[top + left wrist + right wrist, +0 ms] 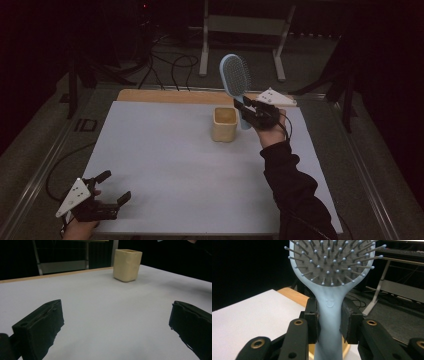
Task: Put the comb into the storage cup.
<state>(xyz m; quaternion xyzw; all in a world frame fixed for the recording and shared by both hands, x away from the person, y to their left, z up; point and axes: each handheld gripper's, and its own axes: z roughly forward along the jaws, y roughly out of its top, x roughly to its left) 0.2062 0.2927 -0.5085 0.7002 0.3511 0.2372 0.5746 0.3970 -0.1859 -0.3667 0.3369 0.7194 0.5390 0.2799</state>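
right gripper (248, 111) clamps the brush (235, 76) by its neck, head up (bristles toward its camera), just right of the cup (223, 124), likely so the handle can drop in. left gripper (114, 187) rests wide open, holding nothing, at the mat's (165, 165) near-left corner.

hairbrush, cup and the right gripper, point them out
hairbrush (235, 75): high view, bristle head
cup (127, 265): left gripper view, front wall
right gripper (329, 321): right gripper view, between the pads on the brush's handle

Dim, grainy frames, dark surroundings, soft shadows
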